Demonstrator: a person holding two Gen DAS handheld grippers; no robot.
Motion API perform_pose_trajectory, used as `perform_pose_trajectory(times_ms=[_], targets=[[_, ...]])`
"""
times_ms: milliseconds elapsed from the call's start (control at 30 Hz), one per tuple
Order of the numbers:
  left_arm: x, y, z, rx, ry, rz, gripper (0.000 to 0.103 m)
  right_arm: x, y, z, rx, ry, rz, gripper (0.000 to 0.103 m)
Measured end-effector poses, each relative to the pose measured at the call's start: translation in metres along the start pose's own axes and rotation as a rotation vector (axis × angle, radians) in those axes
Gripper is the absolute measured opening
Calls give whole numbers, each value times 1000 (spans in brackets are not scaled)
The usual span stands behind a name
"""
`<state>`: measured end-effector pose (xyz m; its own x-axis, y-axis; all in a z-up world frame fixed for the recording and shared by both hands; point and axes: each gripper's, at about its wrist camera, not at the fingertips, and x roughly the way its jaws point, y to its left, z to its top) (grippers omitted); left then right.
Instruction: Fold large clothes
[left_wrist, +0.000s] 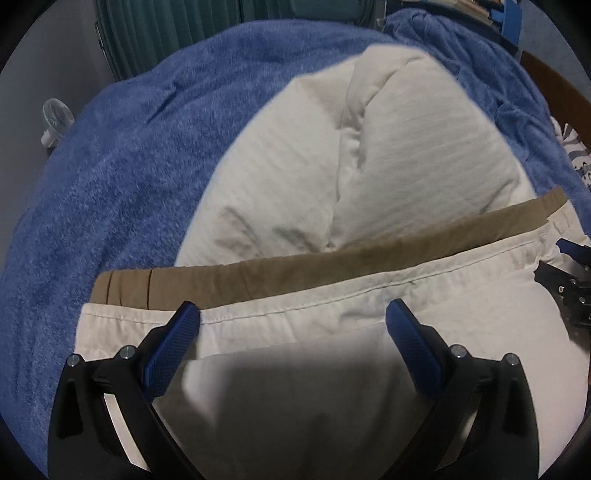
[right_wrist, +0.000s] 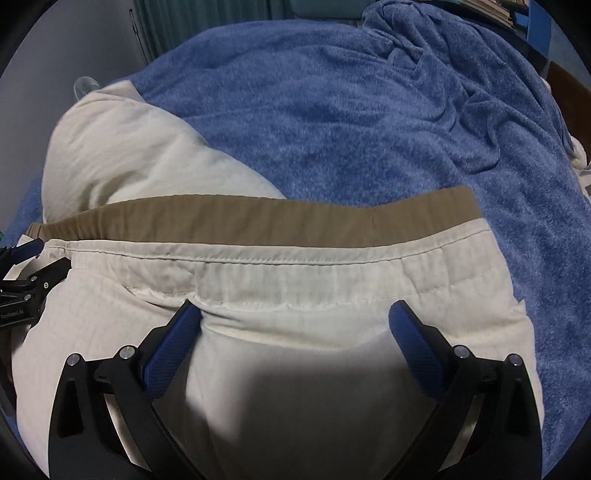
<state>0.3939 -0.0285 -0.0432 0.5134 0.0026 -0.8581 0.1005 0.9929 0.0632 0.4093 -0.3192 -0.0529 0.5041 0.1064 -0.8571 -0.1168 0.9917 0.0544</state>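
Note:
Cream trousers (left_wrist: 295, 177) lie on a blue blanket (left_wrist: 122, 155), their legs stretching away from me. A tan band (left_wrist: 295, 266) lines the inside of the waist, with the cream waistband (left_wrist: 332, 306) folded in front of it. My left gripper (left_wrist: 293, 317) hovers open over the left part of the waistband, nothing between its blue pads. In the right wrist view the same waistband (right_wrist: 295, 266) and tan band (right_wrist: 280, 218) run across, and my right gripper (right_wrist: 295, 317) stands open above the right part. Each gripper shows at the edge of the other's view.
The blue blanket (right_wrist: 369, 122) covers the bed and is bunched into folds at the far right. A green ribbed curtain (left_wrist: 166, 33) hangs behind the bed. A small white fan (left_wrist: 55, 118) stands on the floor at left. A wooden edge (left_wrist: 554, 85) shows at the far right.

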Motion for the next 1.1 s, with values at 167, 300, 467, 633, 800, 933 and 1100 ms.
perform_pose_trajectory(times_ms=[167, 300, 467, 633, 800, 933, 1100], targets=[[4, 1, -3, -1, 4, 2, 97, 4, 0, -1, -3, 1, -6, 98], [-5, 2, -3, 3, -28, 9, 97, -5, 1, -4, -4, -38, 1, 97], [-47, 9, -31, 56, -159, 15, 97, -49, -6, -19, -28, -147, 3, 97], [-77, 42, -51, 130, -199, 94, 97, -72, -22, -30, -181, -175, -155, 96], [-60, 89, -57, 118, -96, 207, 97, -58, -81, -32, -106, -79, -180, 96], [-50, 120, -66, 80, -70, 181, 97, -52, -113, -37, -70, -58, -150, 96], [-50, 150, -87, -13, -62, 13, 97, -45, -137, -44, 14, -27, -25, 96]])
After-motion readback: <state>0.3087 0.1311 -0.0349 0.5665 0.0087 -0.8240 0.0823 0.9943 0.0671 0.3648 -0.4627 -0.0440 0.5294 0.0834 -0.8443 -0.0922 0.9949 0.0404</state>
